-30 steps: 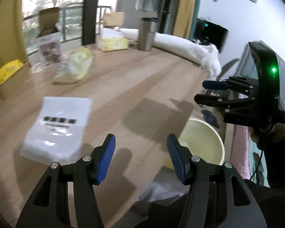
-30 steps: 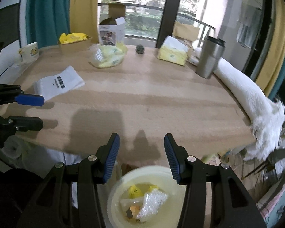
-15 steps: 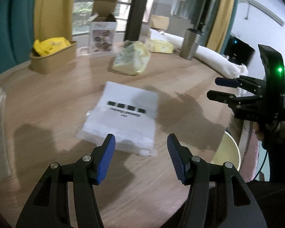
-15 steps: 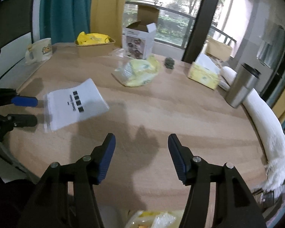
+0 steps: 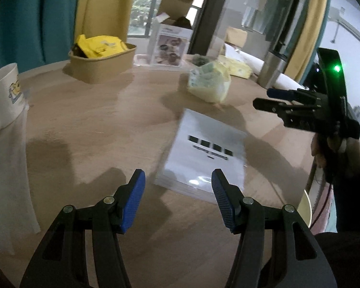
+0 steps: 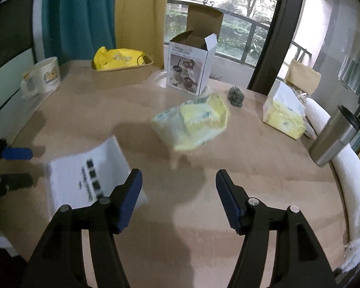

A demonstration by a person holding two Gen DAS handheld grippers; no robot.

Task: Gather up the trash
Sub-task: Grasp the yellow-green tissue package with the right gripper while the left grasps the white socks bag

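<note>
The left hand-held gripper [image 5: 178,192] is hovering spread and empty just before the white plastic bag [image 5: 205,153], which is lying flat on the table [image 5: 96,120]; the right hand-held gripper [image 6: 178,193] is opening, nothing between its jaws, facing the crumpled yellow bag [image 6: 194,122]; both seem to be approaching trash, and next each must lower onto its piece; the black print on the white bag is too blurred to read.

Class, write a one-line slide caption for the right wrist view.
Right gripper, fingers opening and empty, above a wooden table facing a white plastic bag and a yellow wrapper.
</note>
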